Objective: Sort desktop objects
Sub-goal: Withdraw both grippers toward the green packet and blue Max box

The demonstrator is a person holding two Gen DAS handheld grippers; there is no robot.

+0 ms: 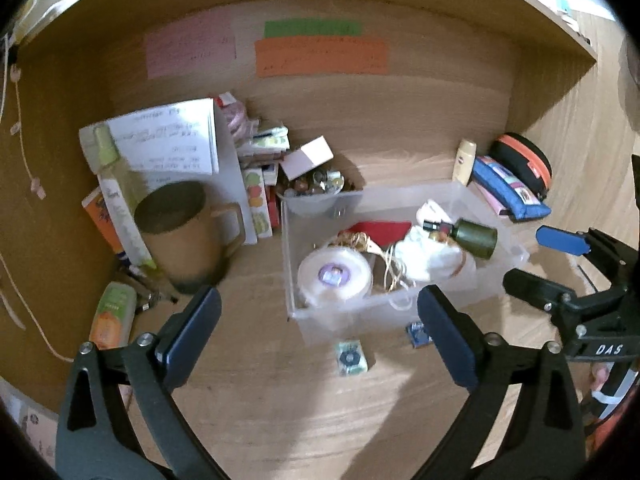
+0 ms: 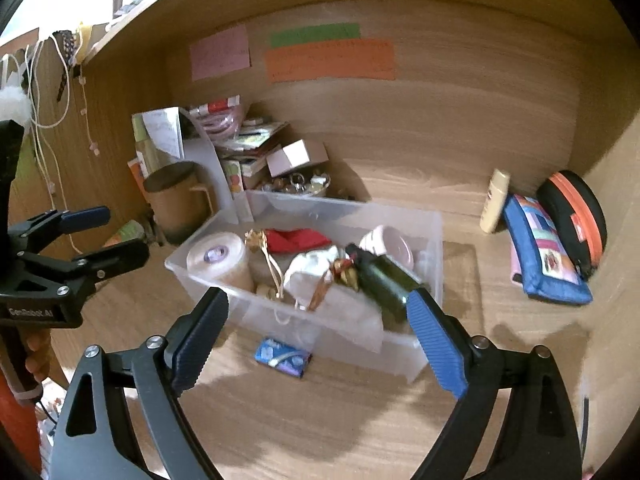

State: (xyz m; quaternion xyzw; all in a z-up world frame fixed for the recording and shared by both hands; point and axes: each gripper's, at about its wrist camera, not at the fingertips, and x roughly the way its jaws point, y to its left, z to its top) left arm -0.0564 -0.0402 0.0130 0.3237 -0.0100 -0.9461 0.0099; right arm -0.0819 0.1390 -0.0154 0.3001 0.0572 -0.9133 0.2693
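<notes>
A clear plastic bin (image 1: 500,216) (image 2: 434,240) stands mid-desk. It holds a white tape roll (image 1: 334,274) (image 2: 218,258), a dark green bottle (image 1: 476,238) (image 2: 384,280), a red cloth (image 1: 382,230) (image 2: 296,240), white cloth and gold string. Two small packets lie in front of it: a blue one (image 1: 418,334) (image 2: 282,356) and a pale green one (image 1: 351,357). My left gripper (image 1: 320,332) is open and empty, short of the bin. My right gripper (image 2: 316,334) is open and empty above the blue packet; it also shows in the left wrist view (image 1: 540,258).
A brown mug (image 1: 186,234), spray bottle (image 1: 120,204), papers, boxes and a bowl of trinkets (image 1: 316,184) crowd the back left. A cream tube (image 1: 464,162), blue pouch (image 1: 508,188) and black-orange case (image 1: 524,162) sit at the back right. Wooden walls enclose the desk.
</notes>
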